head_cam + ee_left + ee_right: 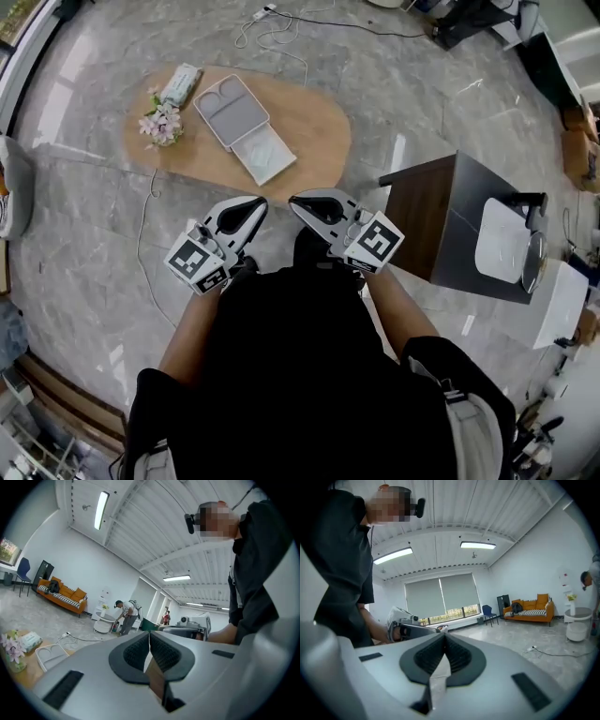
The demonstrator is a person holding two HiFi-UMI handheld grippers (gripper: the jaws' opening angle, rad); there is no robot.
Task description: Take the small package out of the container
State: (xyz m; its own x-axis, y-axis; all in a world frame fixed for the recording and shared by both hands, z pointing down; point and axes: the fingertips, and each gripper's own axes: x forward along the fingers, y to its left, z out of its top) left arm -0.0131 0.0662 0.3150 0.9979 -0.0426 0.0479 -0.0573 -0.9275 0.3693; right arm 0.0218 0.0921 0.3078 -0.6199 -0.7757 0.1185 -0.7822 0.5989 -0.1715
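On the oval wooden table lies a grey container with a flat white part joined to its near end. A pale green small package lies at the table's far left, outside the container, beside a bunch of flowers. Both grippers are held close to the person's body, short of the table, tips nearly facing each other. My left gripper is shut and holds nothing; its ribbed pads meet. My right gripper is shut too, its pads together. The left gripper view shows package and container low at the left.
A dark wooden side table stands to the right with a white object on it. A white cable runs across the marble floor beyond the table. Far off are an orange sofa and a bending person.
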